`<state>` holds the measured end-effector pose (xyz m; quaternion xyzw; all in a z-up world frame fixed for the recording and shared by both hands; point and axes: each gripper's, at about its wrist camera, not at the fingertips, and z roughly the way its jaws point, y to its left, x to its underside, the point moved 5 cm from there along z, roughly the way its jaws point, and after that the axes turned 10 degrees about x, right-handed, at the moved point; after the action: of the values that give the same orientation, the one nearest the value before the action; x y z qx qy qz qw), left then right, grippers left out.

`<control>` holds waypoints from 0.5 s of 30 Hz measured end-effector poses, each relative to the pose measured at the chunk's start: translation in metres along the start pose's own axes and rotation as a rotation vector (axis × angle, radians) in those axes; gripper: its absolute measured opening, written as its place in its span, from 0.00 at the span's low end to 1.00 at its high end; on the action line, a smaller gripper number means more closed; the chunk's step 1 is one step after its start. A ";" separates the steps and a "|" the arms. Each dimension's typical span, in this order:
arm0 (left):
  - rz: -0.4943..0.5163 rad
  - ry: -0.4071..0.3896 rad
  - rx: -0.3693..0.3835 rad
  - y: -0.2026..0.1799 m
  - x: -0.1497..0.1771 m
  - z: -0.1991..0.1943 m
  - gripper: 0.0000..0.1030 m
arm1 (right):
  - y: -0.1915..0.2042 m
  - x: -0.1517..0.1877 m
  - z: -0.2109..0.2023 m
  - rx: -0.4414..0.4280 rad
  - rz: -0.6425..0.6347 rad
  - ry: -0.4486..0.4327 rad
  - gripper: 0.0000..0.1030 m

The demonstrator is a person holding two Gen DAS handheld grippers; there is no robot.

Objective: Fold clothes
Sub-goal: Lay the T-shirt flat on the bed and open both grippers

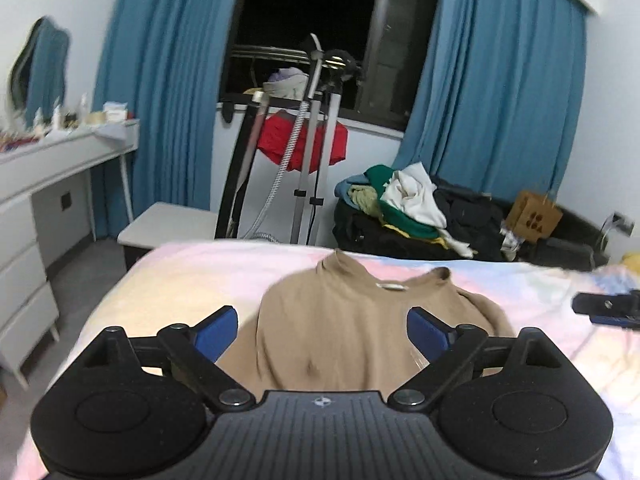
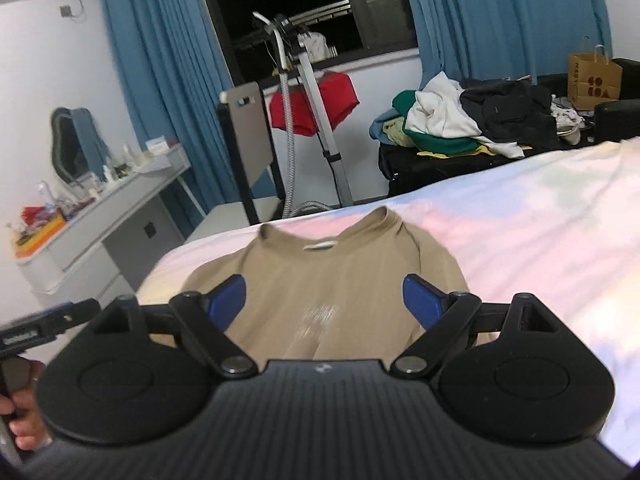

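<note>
We hold the left hand-held gripper (image 1: 322, 330) spread wide, with nothing between its blue fingers (image 1: 218, 336). The right hand-held gripper (image 2: 324, 300) is spread wide too and holds nothing. Both hover above the shirt (image 2: 328, 276), which lies flat on the bed (image 2: 540, 232), collar towards the clothes pile (image 2: 460, 120) beyond it.

Blue curtains (image 1: 168, 80) framed a dark window (image 1: 312, 8) at top; a white dresser (image 1: 36, 168) stood left.
</note>
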<state>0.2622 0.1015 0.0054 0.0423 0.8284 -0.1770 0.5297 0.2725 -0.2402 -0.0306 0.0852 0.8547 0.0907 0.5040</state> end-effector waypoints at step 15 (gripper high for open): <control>-0.293 0.077 -0.016 0.035 0.072 -0.057 0.57 | -0.046 0.077 -0.045 0.005 0.166 0.032 0.84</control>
<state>0.1904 0.1452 -0.0457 -0.0766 0.8468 -0.2440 0.4664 0.1941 -0.2700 -0.0853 0.1556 0.8527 0.1316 0.4810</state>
